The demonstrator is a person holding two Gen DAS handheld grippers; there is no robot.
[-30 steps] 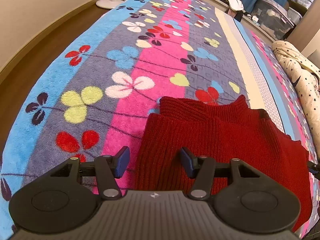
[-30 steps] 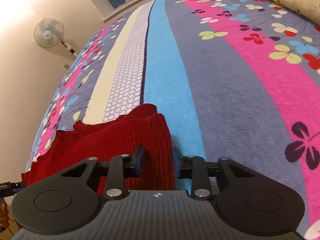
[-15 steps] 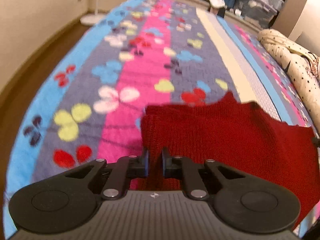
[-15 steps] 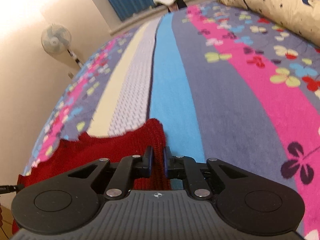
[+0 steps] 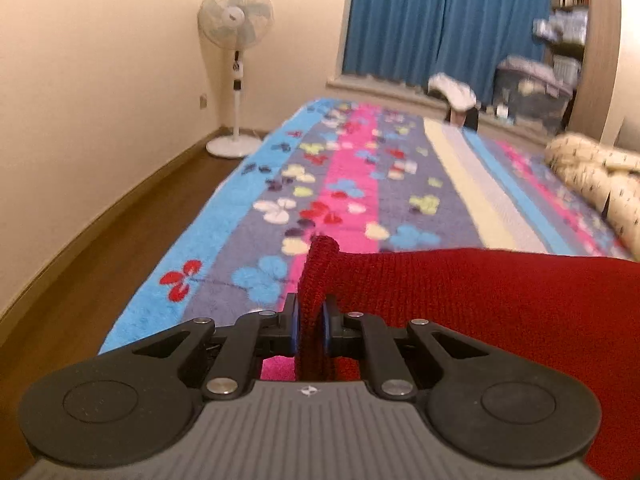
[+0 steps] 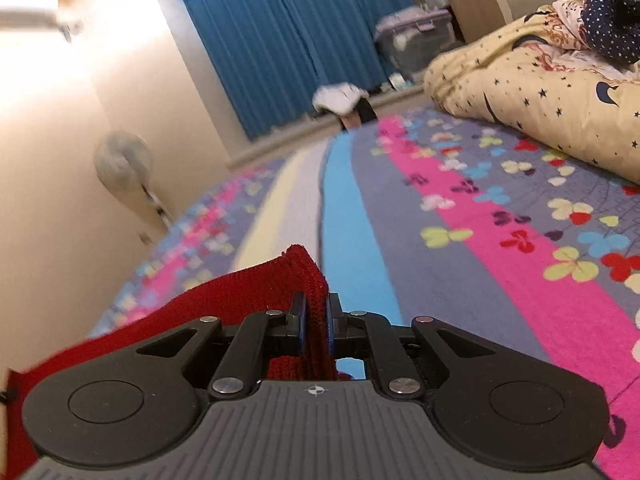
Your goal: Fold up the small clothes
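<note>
left gripper (image 5: pixel 309 322) pinches one corner of the red knit garment (image 5: pixel 500 304), jaws pressed on the bunched fabric; rest of the knit stretches off to its right. right gripper (image 6: pixel 315 322) clamps the opposite corner, cloth running away to its left. beyond both, flowered striped blanket (image 5: pixel 352 184) on the bed. further ahead of left gripper: standing fan (image 5: pixel 236 40), blue curtain (image 5: pixel 440 20). star-print duvet (image 6: pixel 540 92) ahead-right of right gripper.

Blanket (image 5: pixel 352 184) lies open; quilt (image 6: pixel 540 92) crowds right.
</note>
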